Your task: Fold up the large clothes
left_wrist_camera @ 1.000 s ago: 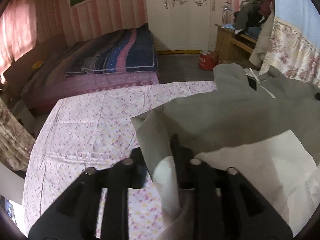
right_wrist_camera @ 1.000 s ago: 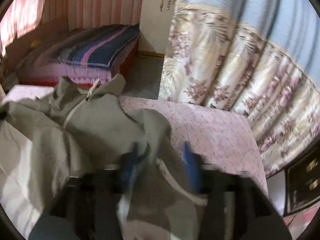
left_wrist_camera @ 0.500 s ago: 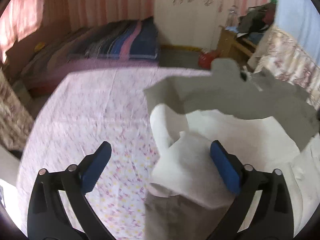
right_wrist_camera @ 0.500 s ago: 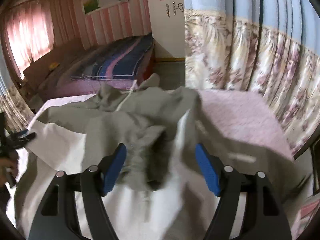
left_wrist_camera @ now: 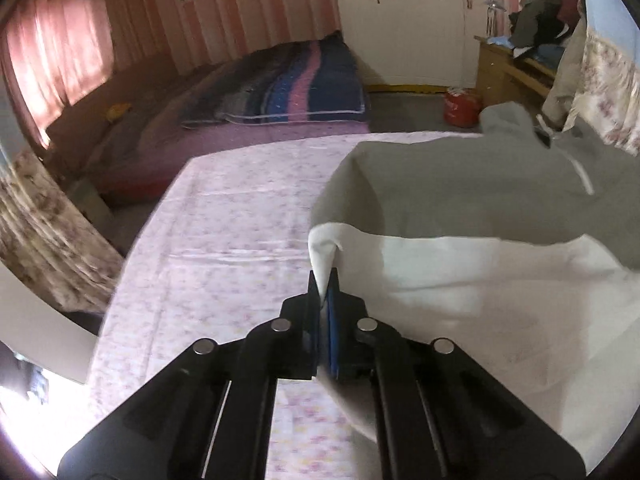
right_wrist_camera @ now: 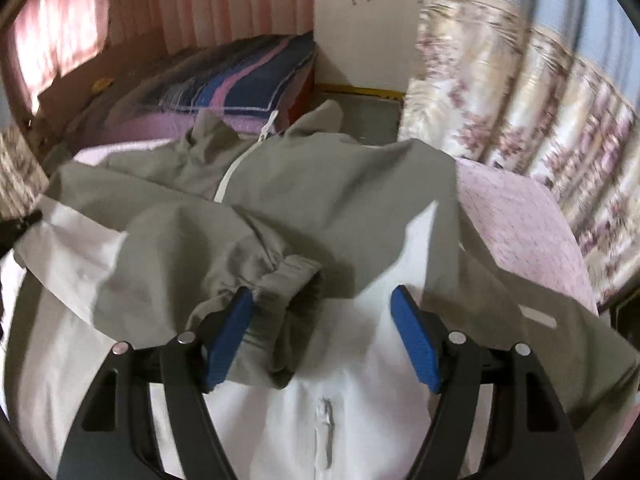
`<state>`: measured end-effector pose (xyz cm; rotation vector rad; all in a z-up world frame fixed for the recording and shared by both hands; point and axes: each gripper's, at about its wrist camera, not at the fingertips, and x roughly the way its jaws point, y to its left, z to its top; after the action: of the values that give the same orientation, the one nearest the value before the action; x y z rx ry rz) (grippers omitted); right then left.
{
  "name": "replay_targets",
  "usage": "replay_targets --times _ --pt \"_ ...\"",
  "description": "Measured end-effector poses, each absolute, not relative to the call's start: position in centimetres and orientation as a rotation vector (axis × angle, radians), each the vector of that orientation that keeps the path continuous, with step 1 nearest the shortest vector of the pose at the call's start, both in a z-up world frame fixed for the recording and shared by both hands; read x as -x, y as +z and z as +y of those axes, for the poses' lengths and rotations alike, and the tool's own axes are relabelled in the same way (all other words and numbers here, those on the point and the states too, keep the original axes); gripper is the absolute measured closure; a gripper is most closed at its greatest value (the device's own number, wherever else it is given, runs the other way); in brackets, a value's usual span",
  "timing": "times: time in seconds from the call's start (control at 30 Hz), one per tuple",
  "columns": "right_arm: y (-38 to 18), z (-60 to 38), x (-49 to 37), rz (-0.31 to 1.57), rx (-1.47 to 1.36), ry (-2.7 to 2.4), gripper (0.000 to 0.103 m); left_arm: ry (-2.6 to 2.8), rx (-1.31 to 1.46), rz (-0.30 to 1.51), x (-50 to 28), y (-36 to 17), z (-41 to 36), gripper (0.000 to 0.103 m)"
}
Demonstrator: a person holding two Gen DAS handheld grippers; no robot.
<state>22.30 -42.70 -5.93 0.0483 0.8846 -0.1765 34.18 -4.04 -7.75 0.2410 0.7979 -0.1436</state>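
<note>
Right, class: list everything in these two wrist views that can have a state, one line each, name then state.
left gripper: shut, pinching a white fold of the jacket
right gripper: open, straddling the sleeve cuff
jacket: spread on the bed, sleeve folded across its front
zipper: closed near the collar
sleeve cuff: gathered, lying between the open fingers
floral bedsheet: spread flat under the jacket

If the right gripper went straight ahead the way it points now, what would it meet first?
Probably the grey sleeve cuff of the jacket, bunched between the right gripper's open jaws; exact depth is unclear.
</note>
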Motion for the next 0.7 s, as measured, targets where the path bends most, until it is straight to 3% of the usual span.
replay_targets --times 0.1,0.3,0.33,0.37,0.43,0.7 --pt "-7.7 -42.0 -23.3 0.915 0.004 -0.164 0.02 -0.101 -0.222 0.796 -34.3 -8.1 -2.7 0.1" --pt "-5.8 -44.1 -21.1 0.841 -0.169 -0.095 0.02 -0.161 -0.202 0.766 -32.7 -7.9 -1.9 0.095" --pt "-5.2 -44.4 -20.4 0.819 -0.178 -0.098 0.02 -0.179 -0.186 0.758 -32.4 -7.6 -1.9 0.081" --pt "-4.4 -45.0 -19.3 0.794 -0.18 -0.104 0.02 -0.192 -0.159 0.745 -31.8 -6.9 -1.7 0.048" --pt "-3.2 -46.7 -17.0 0.77 -0.17 -0.135 0.02 -0.173 -0.13 0.687 -30.3 -5.5 -1.4 0.013" --pt "-2.8 -50.1 -14.9 0.798 -0.263 -0.076 0.019 -0.209 -0.109 0.678 -27.8 -3.8 -3.4 0.006"
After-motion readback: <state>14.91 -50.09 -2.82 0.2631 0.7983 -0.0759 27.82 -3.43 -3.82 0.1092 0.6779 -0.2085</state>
